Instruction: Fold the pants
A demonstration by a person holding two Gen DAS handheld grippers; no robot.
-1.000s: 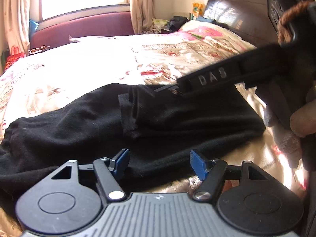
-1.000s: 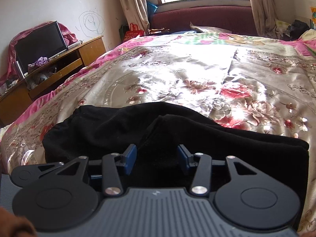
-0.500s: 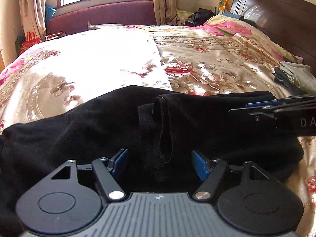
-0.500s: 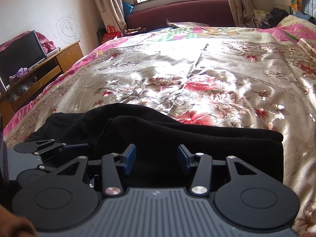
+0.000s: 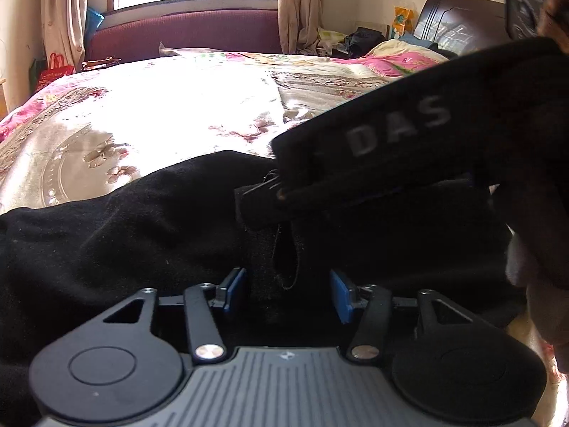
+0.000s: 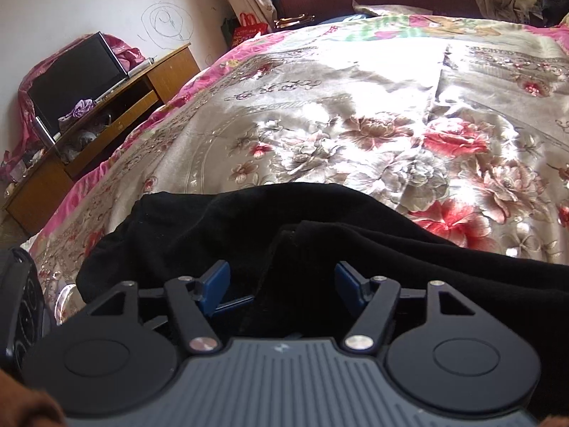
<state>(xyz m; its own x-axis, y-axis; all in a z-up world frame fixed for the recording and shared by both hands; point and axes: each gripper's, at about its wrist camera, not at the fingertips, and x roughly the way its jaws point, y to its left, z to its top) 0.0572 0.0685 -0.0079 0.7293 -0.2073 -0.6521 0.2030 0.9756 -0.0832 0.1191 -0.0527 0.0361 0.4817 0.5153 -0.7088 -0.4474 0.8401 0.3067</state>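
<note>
Satin bedspread (image 6: 373,106), flowered in red and silver, covers the bed. Black pants (image 5: 124,235) lie partly folded across its near edge. Over them the left gripper (image 5: 290,293) is closing, blue pads either side of a fabric fold but clear of it. The right gripper (image 6: 282,284) is opening above the cloth, gripping nothing. Its side, seen from the left wrist, reads "DAS".

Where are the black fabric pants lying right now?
The black fabric pants lie bunched along the near edge of the floral satin bedspread, low in both wrist views, directly ahead of both grippers.
</note>
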